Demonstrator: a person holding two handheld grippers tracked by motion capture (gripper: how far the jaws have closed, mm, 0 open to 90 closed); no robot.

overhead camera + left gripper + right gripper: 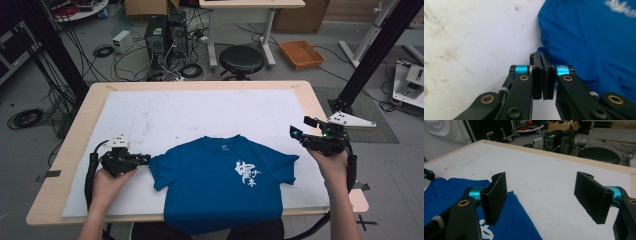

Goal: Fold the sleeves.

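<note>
A blue T-shirt (220,180) with white print lies face up on the white mat, its lower part hanging over the table's near edge. My left gripper (146,160) is at the shirt's left sleeve (554,47). Its jaws are pressed together with the tips on the sleeve's hem, which is pinched between them (541,56). My right gripper (300,126) is held just above the table, beyond the shirt's right sleeve (287,165). It stands wide open with nothing between its pads (541,185); the shirt (506,220) lies below its left pad.
The white mat (200,110) covers most of the wooden table (85,105). Beyond the far edge are a black stool (241,59), computer towers (165,35), loose cables and an orange tray (300,54) on the floor.
</note>
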